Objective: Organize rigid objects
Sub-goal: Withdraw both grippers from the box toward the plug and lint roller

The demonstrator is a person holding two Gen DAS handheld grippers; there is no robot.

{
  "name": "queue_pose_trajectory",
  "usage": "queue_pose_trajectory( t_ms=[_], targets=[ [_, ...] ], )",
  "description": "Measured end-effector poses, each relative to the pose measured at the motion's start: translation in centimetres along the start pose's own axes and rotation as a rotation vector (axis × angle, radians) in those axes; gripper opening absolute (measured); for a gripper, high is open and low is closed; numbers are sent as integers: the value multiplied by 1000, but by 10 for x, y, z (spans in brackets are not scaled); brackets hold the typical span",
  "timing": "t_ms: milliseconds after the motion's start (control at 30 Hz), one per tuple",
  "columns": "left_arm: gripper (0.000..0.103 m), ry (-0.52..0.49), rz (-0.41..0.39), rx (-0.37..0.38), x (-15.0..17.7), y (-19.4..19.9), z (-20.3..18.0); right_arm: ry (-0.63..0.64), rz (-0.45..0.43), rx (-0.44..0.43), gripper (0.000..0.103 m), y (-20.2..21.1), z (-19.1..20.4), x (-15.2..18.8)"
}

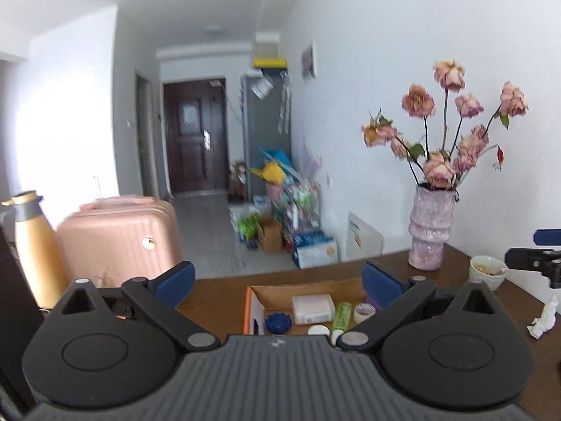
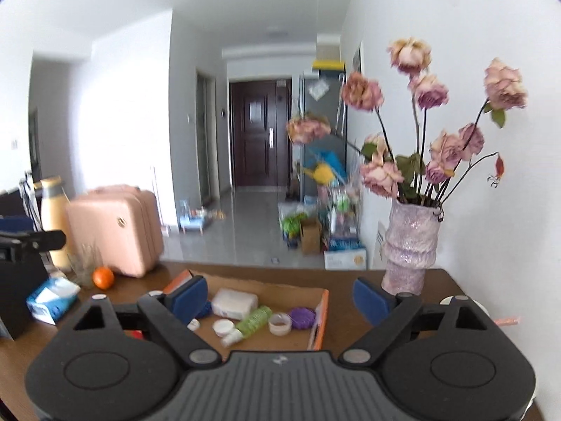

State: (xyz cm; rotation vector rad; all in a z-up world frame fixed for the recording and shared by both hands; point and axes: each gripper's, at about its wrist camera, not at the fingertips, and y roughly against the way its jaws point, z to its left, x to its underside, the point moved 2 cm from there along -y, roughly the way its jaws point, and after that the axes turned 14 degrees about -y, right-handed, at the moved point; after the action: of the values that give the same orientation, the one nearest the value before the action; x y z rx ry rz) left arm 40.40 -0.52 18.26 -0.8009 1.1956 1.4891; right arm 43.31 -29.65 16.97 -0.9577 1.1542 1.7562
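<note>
Both tools, left (image 1: 277,280) and right (image 2: 277,296), gape empty above one cardboard tray (image 2: 266,342) holding one green bottle (image 2: 253,318).

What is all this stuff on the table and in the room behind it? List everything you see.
cardboard tray: one, brown with orange edges, middle of the table
white box: one, in the tray
green bottle: one, lying in the tray
purple lid: one, in the tray
blue lid: one, in the tray
small jar: one, pale, in the tray
vase of flowers: one, pink, right side by the wall
orange: one, left on the table
tissue pack: one, blue and white, left
flask: one, golden, left
bowl: one, white, right
suitcase: one, pink, beyond the table
left gripper: fingers blue, open
right gripper: fingers blue, open
</note>
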Motion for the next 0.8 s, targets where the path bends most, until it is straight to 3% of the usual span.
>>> queue_pose_trajectory(
  t_ms=[200, 367, 567, 733, 800],
  targets=[
    [103, -6, -64, -17, 43, 53, -17, -48, -63, -57, 97, 45, -1, 44],
    [103, -13, -136, -23, 100, 113, -37, -42, -120, -65, 103, 84, -2, 98],
    [103, -57, -91, -46, 171, 166, -59, -11, -43, -60, 103, 119, -3, 173],
    [103, 32, 11, 3, 228, 194, -52, -67, -10, -22, 103, 144, -11, 235],
    [103, 54, 34, -21, 245, 205, -45, -121, -22, 23, 103, 155, -19, 256]
  ],
)
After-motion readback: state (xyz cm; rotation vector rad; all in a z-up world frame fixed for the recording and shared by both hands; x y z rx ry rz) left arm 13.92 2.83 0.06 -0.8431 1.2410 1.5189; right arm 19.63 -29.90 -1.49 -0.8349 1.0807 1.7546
